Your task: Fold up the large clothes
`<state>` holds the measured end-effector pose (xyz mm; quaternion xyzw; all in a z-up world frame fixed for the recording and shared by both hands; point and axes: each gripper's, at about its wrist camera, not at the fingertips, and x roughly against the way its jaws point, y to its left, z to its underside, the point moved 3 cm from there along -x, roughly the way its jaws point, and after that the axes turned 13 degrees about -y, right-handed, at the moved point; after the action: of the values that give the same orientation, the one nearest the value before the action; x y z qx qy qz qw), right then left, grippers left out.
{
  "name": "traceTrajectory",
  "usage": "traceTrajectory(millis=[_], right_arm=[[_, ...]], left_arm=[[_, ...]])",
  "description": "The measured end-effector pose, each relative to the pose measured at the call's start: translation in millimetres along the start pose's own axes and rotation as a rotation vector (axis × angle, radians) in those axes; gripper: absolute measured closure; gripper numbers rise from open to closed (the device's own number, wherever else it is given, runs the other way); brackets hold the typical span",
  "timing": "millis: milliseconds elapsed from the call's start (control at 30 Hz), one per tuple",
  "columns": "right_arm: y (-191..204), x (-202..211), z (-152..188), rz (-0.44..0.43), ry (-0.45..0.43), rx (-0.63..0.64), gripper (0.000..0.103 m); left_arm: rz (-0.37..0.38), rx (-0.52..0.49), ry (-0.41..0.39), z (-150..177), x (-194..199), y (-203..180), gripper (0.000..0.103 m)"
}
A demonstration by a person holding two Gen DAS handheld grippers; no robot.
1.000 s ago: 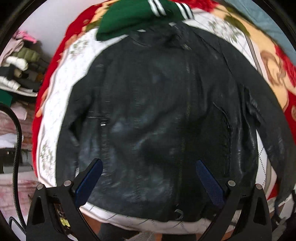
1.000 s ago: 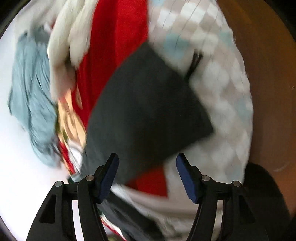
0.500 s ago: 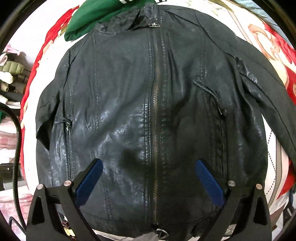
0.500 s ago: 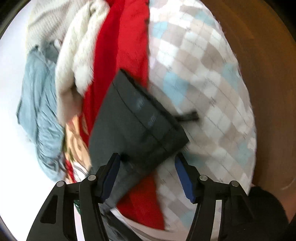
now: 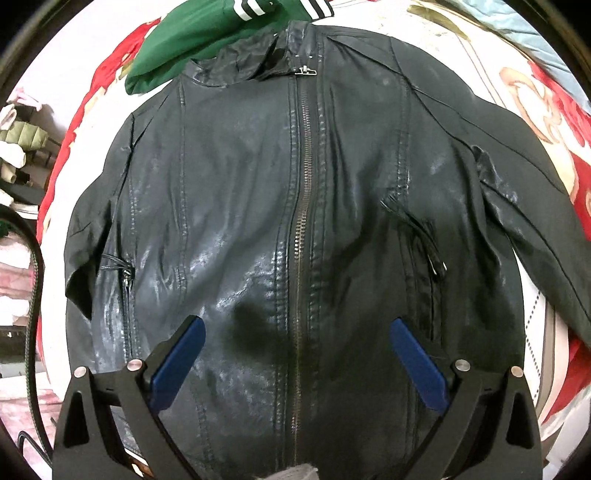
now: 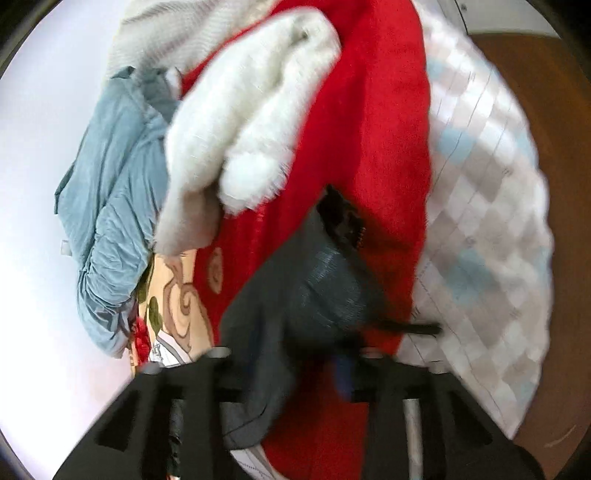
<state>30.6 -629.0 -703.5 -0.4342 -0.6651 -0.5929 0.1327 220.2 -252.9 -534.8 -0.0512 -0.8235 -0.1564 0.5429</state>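
In the left wrist view one black leather jacket (image 5: 295, 221) lies spread front-up on a bedspread (image 5: 517, 74) patterned in red, cream and white; its central zip (image 5: 301, 236) is closed from hem to collar, and two zipped side pockets show, one on each front panel. The left tool (image 5: 293, 354) hangs over the lower front of the jacket with its two blue-padded fingers (image 5: 177, 360) spread wide, nothing between them. One green garment (image 5: 207, 40) with black-and-white striped trim lies just beyond the collar, touching it. At the left edge a heap of mixed clothes (image 5: 18, 140) is stacked off the bed, and one black cable (image 5: 35, 280) curves past it. The right wrist view shows none of the jacket body, only the end of one dark sleeve (image 6: 317, 291), its cuff lying on a red blanket (image 6: 373, 140). The sleeve runs down between the fingers of the right tool (image 6: 295, 369), which look drawn in against the cloth and gripping it, though the frame is blurred there. This view alone shows one fluffy white garment (image 6: 243, 122), one crumpled blue-grey one (image 6: 110, 184), one pale knit (image 6: 177, 33) at the top, a checked quilt (image 6: 487, 206) in pale blue and beige, and brown wood (image 6: 554, 110) at the right.
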Motion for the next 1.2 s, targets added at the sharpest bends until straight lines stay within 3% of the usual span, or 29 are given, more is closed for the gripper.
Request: traceTrajectory(millis=[167, 200, 233, 267, 367, 500, 700, 800, 933, 1100, 1200], right_arm=[[-4.8, -24.6, 1.6, -0.04, 0.037, -0.013, 0.053], [-1.7, -28.5, 1.6, -0.039, 0.042, -0.008, 0.059], [3.5, -32.7, 2.2, -0.036, 0.039, 0.005, 0.087], [12.4, -36.0, 3.6, -0.019, 0.045, 0.036, 0.095], [41.5, -29.7, 3.0, -0.016, 0.015, 0.093, 0.097], [98.2, 5.8, 6.3, -0.084, -0.013, 0.165, 0.097], [216.3, 52.3, 68.3, -0.189, 0.04, 0.412, 0.097], [275.3, 61.6, 131.9, -0.249, 0.101, 0.557, 0.097], [343.1, 53.6, 257.6, -0.323, 0.228, 0.757, 0.097], [380.4, 38.6, 425.3, -0.364, 0.352, 1.03, 0.097], [370.6, 29.7, 537.8, -0.335, 0.408, 1.251, 0.097]], left_arm=[[-0.004, -0.004, -0.011, -2.7, -7.4, -1.5, 0.0], [-0.005, -0.003, -0.014, -3.1, -9.1, -1.4, 0.0], [-0.004, 0.001, -0.014, -3.1, -9.9, -1.0, 0.0], [-0.005, 0.004, -0.015, -3.3, -10.5, -0.7, 0.0], [-0.011, 0.019, -0.021, -6.8, -10.9, 5.0, 0.0], [-0.033, 0.062, -0.026, -14.5, -8.3, 29.4, 0.0], [-0.073, 0.146, -0.034, -21.0, -2.6, 89.7, 0.0], [-0.097, 0.194, -0.029, -19.0, -3.4, 125.5, 0.0], [-0.139, 0.261, -0.024, -11.5, -6.2, 174.6, 0.0], [-0.208, 0.36, 0.002, 13.3, -18.8, 248.4, 0.0], [-0.239, 0.413, 0.022, 30.9, -27.6, 287.0, 0.0]])
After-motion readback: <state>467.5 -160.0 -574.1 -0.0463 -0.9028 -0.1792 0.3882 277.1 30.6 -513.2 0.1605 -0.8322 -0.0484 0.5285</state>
